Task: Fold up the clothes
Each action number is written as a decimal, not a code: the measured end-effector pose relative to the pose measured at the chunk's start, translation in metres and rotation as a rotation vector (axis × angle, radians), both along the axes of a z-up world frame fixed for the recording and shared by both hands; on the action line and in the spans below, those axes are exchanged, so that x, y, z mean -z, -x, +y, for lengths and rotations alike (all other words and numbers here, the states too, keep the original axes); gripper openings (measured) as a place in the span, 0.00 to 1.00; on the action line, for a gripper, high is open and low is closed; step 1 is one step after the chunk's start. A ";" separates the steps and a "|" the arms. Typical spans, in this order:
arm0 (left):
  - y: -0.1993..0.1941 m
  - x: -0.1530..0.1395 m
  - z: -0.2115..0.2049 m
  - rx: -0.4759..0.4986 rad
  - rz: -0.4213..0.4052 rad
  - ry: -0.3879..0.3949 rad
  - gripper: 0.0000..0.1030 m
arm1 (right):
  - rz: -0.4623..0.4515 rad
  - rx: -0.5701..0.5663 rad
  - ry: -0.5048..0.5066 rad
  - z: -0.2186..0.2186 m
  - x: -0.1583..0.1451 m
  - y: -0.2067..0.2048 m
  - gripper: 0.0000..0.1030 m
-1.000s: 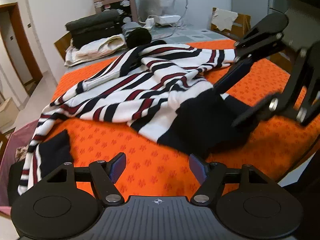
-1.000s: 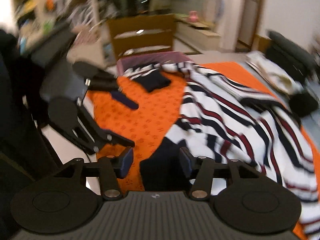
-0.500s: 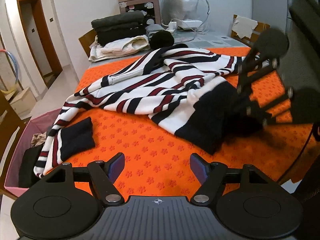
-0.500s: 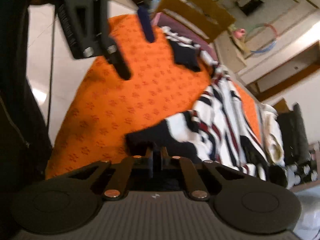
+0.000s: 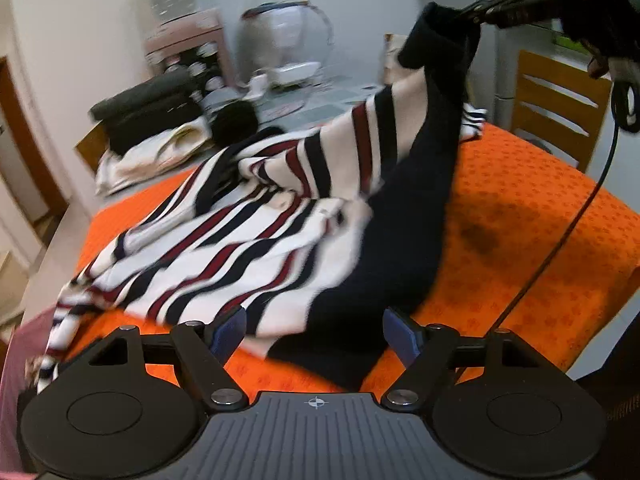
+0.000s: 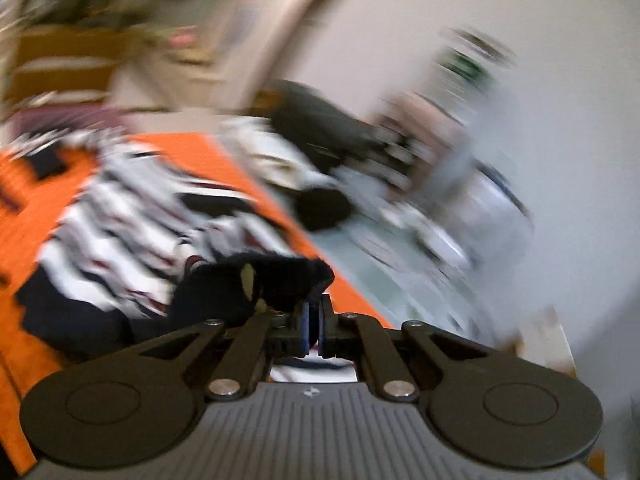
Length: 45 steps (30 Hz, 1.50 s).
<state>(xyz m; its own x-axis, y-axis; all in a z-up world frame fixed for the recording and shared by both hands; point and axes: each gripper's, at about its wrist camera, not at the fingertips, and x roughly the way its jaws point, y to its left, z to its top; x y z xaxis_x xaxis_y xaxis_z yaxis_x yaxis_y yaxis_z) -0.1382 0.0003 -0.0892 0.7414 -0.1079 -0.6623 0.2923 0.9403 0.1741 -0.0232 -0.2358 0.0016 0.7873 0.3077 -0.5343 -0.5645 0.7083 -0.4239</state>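
Note:
A white sweater point(image 5: 248, 248) with black and dark red stripes lies crumpled on the orange tablecloth point(image 5: 540, 216). My right gripper point(image 5: 476, 12) is high at the top right, shut on a corner of the sweater's black hem point(image 5: 432, 128), which hangs stretched from it down to the table. In the blurred right wrist view the right gripper point(image 6: 314, 320) has its pads together with black fabric point(image 6: 280, 280) bunched at them. My left gripper point(image 5: 314, 334) is low at the near table edge, jaws opening. The lower end of the black hem lies in the gap, and the pads do not press it.
Folded dark and pale clothes point(image 5: 152, 120) are stacked at the table's far left beside a round black item point(image 5: 234, 120). A wooden chair point(image 5: 560, 96) stands at the right. A black cable point(image 5: 560, 240) hangs across the right side. A pink basket point(image 5: 24, 344) sits off the near left corner.
The right gripper closed on the black hem at the table and swung it up and away, pulling the sweater's right side off the cloth. The left gripper came in close to the hem's near end.

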 end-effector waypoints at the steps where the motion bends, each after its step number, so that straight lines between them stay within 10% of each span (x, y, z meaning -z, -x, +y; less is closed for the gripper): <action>1: -0.003 0.001 -0.003 0.014 -0.001 -0.001 0.75 | 0.014 0.068 -0.036 -0.020 0.000 -0.005 0.04; 11: -0.033 0.024 -0.034 0.121 0.063 0.004 0.75 | 0.363 0.591 -0.366 -0.162 0.091 -0.002 0.02; 16: -0.032 0.049 -0.044 0.135 0.113 -0.068 0.70 | 0.421 0.670 -0.352 -0.170 0.133 0.010 0.01; 21: -0.034 0.055 -0.037 0.087 0.108 -0.052 0.55 | 0.434 0.609 -0.361 -0.162 0.132 0.012 0.02; 25: -0.031 0.054 -0.044 0.101 0.086 -0.061 0.10 | 0.444 0.516 -0.328 -0.146 0.131 0.009 0.17; 33: -0.024 0.016 -0.025 -0.008 -0.017 -0.057 0.06 | 0.442 0.329 -0.147 -0.102 0.139 -0.018 0.55; 38: -0.013 -0.023 0.013 -0.141 -0.045 0.016 0.06 | 0.502 0.280 -0.130 -0.092 0.150 -0.042 0.51; 40: -0.006 -0.038 0.030 -0.197 -0.054 0.036 0.06 | 0.540 0.256 -0.146 -0.087 0.150 -0.046 0.11; 45: 0.021 -0.074 0.064 -0.311 -0.073 0.054 0.05 | 0.594 0.168 -0.178 -0.072 0.135 -0.033 0.10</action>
